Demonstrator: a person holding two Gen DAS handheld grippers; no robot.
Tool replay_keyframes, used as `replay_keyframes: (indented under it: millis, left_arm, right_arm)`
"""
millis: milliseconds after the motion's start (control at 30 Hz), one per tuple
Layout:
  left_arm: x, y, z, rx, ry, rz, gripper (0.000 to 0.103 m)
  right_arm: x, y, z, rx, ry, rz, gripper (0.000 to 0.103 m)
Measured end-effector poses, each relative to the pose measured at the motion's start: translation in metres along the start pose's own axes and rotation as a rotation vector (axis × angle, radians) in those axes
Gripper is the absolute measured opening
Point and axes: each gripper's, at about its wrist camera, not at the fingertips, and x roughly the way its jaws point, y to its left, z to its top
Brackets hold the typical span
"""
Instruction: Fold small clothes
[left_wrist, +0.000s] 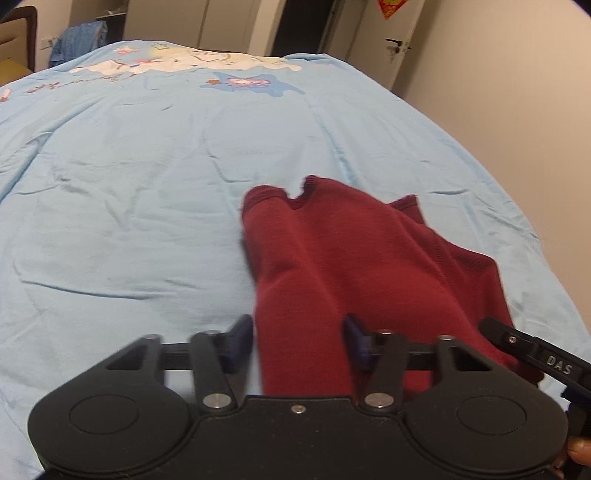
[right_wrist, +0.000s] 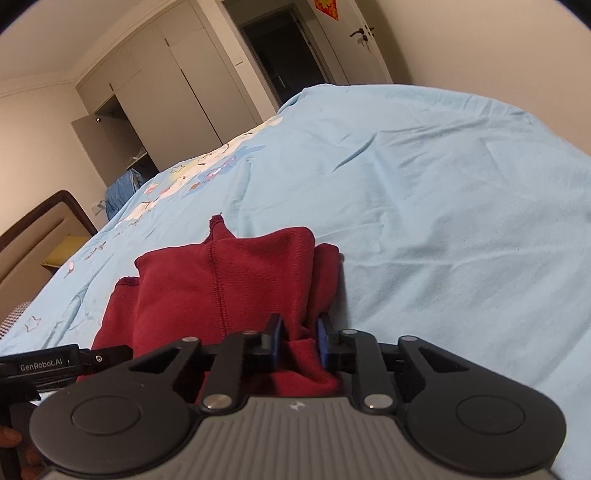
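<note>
From the left wrist camera, the red cloth (left_wrist: 354, 266) lies right in front of the left gripper (left_wrist: 299, 343) and runs away from it, long and narrow, toward the far end of the bed. The near end of the cloth sits between the two blue pads. The fingers stand fairly wide, and I cannot tell if they pinch the cloth or just sit around it. The tip of the right gripper (left_wrist: 532, 354) pokes in from the right, touching the cloth's edge. The blue bedsheet (left_wrist: 129, 221) under it is soft and a bit wrinkled.

From the right wrist camera, the right gripper (right_wrist: 299, 338) has its fingers close together with a bunch of red cloth (right_wrist: 221, 280) squeezed between them. The cloth spreads ahead and to the left, with a seam running down its middle. The left gripper (right_wrist: 92, 360) shows at the left edge. Both are at the near end, so a fold would likely go forward. Behind the blue bedsheet (right_wrist: 424, 184) are a wardrobe (right_wrist: 166, 92) and a dark doorway (right_wrist: 284, 48).
</note>
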Motion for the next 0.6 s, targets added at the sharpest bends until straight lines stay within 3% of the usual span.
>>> replay_keyframes:
  millis: [133,333,600]
  left_arm:
    - [-0.009,-0.010,0.002,0.045,-0.022,0.018,0.033]
    - [-0.038,-0.006,0.012,0.030,-0.070,-0.018,0.030]
    - [-0.089,0.029,0.042,0.033,-0.147,0.078,0.030]
  right_arm:
    - [-0.008,0.006,0.002,-0.021,-0.021,0.003,0.016]
    - [-0.025,0.018,0.011,-0.043,-0.059,0.031,0.015]
    - [-0.029,0.061,0.031,-0.064,-0.073,0.167,0.015]
